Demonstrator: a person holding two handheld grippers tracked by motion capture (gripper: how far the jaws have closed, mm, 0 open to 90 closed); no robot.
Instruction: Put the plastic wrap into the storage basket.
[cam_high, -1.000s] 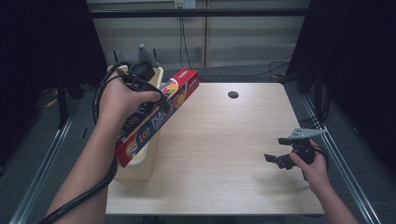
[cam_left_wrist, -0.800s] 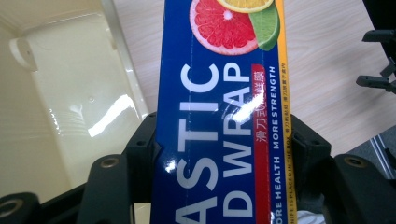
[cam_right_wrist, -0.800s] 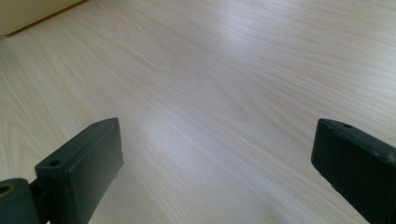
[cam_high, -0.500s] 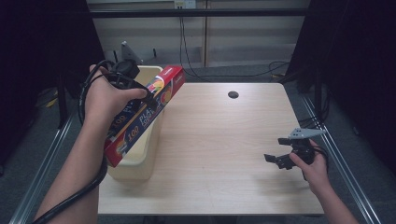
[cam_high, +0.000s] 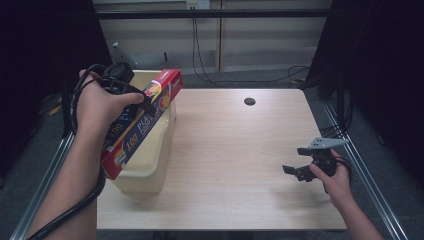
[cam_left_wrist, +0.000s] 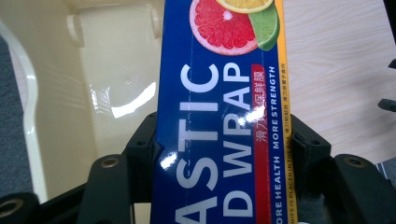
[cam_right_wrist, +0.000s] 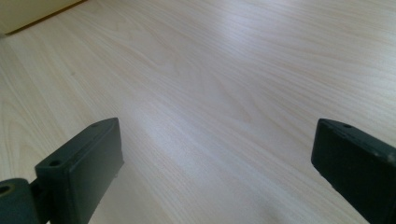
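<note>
My left gripper pinches the plastic wrap box over the tub at the bench's left edge, so next I guess I lower it in, while my right gripper waits spread wide.

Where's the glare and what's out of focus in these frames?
Left gripper view: bright glare patch on the glossy inner wall of the cream tub, smaller specular spots on the plastic wrap box; print stays readable. Right gripper view: soft sheen across the wooden table, near jaws slightly blurred. High view: table evenly lit, dark surroundings, left gripper mildly soft.
</note>
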